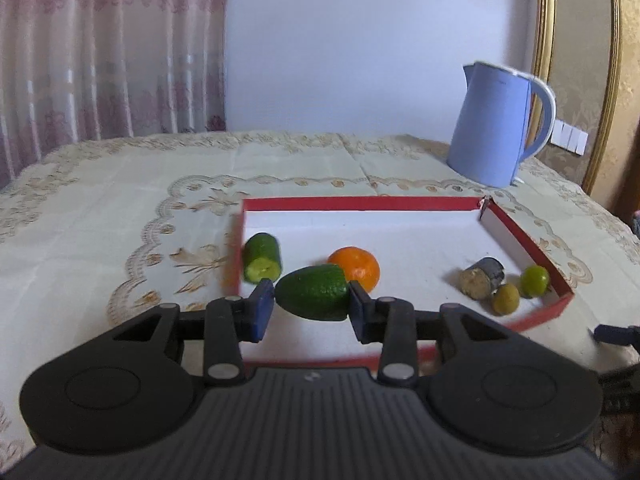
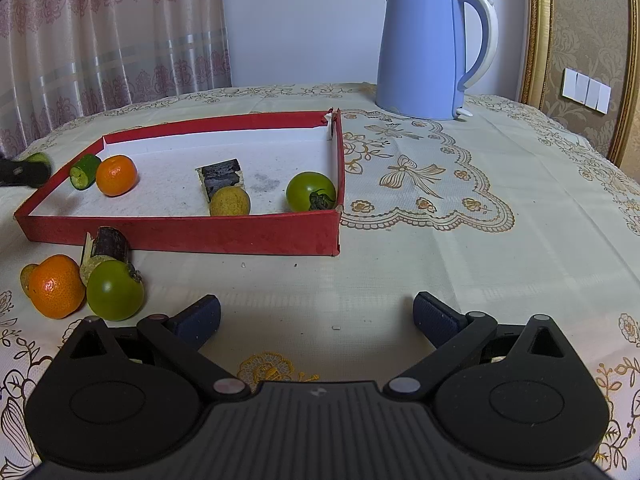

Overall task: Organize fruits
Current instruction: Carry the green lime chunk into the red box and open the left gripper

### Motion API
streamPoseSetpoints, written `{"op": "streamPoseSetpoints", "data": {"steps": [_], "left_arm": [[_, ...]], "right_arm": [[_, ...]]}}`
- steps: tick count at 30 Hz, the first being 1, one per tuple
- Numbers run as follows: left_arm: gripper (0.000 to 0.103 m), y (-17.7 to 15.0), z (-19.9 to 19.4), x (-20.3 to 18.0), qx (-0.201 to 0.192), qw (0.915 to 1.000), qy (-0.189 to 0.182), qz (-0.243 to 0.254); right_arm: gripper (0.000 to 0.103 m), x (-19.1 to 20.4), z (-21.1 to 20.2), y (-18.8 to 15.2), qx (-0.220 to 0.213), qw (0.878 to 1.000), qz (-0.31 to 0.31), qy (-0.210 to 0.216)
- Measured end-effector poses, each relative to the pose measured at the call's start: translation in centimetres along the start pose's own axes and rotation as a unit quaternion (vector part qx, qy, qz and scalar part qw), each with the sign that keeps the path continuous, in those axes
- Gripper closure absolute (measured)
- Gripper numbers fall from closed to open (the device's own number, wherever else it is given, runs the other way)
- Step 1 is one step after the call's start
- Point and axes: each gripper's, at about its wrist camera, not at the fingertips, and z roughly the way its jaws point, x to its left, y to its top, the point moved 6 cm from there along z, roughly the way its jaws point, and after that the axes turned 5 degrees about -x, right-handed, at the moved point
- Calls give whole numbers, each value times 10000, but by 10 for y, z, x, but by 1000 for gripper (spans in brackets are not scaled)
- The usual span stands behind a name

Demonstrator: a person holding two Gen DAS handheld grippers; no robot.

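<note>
- Cucumber piece (image 1: 312, 296) is sitting clamped between the blue pads of the left gripper (image 1: 312, 304), held above the near part of the red box (image 1: 532, 248).
- Right gripper (image 2: 316, 320) is hanging over bare tablecloth (image 2: 440, 240) with its jaws spread wide and nothing between them.
- Inside the box, a shorter cucumber stub (image 2: 85, 171) is lying by the far-left wall with an orange (image 2: 116, 175) just beside it.
- A dark sugarcane chunk (image 2: 222, 176), a small yellowish fruit (image 2: 229, 201) touching it, and a green tomato (image 2: 310, 192) are crowding the box's right corner.
- Outside the near wall, a second orange (image 2: 56, 286), a second green tomato (image 2: 115, 290) and a second sugarcane chunk (image 2: 106, 246) are bunching together, with another small fruit (image 2: 27, 276) peeking out behind the orange.
- A blue kettle (image 2: 424, 48) is standing on the table beyond the box, well apart from both grippers.
- The middle of the box floor is lying open, and the cloth to the right of the box is offering free room.
- One far corner of the box wall is looking torn.
- Counting: two oranges, two green tomatoes, two sugarcane chunks, two cucumber pieces, two small yellowish fruits.
</note>
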Motion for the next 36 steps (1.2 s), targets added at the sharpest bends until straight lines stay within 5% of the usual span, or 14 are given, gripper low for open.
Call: {"op": "streamPoseSetpoints", "data": {"steps": [10,24,26,33,36], "left_arm": [[67,-4,60,10,412,9981,441,152],[60,-5,73,7,340,9978,464,341],[48,-3,66,7,271,9977,516,356],[39,2,48,3,84,9981,460,392],[21,4,37,4,-112,9974,601,373]], "right_arm": [[0,0,0,0,0,10000,-2,-2],[0,1,0,0,0,10000,-2,-3],[0,1,0,0,0,10000,-3,-3],[0,1,0,0,0,10000,-2,-2],[0,0,0,0,1,10000,-3,-3]]}}
